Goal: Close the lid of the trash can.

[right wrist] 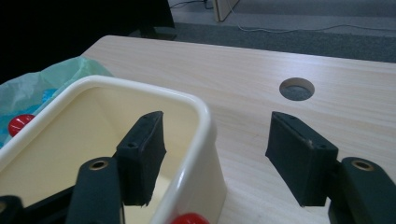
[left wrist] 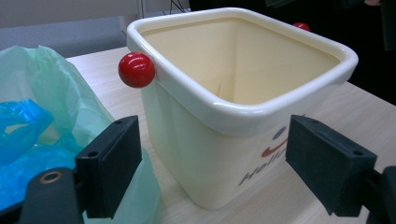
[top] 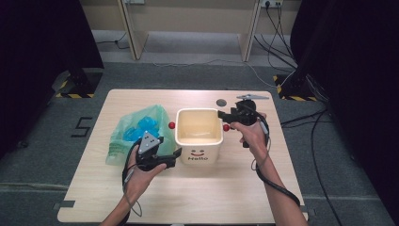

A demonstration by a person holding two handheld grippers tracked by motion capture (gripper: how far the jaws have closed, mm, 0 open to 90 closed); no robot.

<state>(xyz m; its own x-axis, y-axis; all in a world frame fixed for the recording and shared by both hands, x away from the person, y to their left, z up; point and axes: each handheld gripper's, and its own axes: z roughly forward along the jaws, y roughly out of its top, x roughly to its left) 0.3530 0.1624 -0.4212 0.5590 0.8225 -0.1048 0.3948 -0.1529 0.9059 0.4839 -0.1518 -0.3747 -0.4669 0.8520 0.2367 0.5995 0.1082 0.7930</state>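
A cream square bin (top: 198,153) with a smiley face and "Hello" on its front stands mid-table. It has a red knob (top: 171,125) on its left side and another red knob (top: 226,127) on its right. My right gripper (top: 222,118) is open and straddles the right rim (right wrist: 201,126), with one jaw inside the bin and one outside. Neither pad touches the rim. My left gripper (top: 170,146) is open by the bin's front left corner (left wrist: 196,154), and its jaws stand just short of the wall. The bin looks empty inside.
A green plastic bag (top: 136,129) holding blue bags lies to the left of the bin, close to my left gripper (left wrist: 212,140). A round hole (right wrist: 296,88) is cut in the tabletop behind the bin. The wooden table (top: 197,197) is bare in front.
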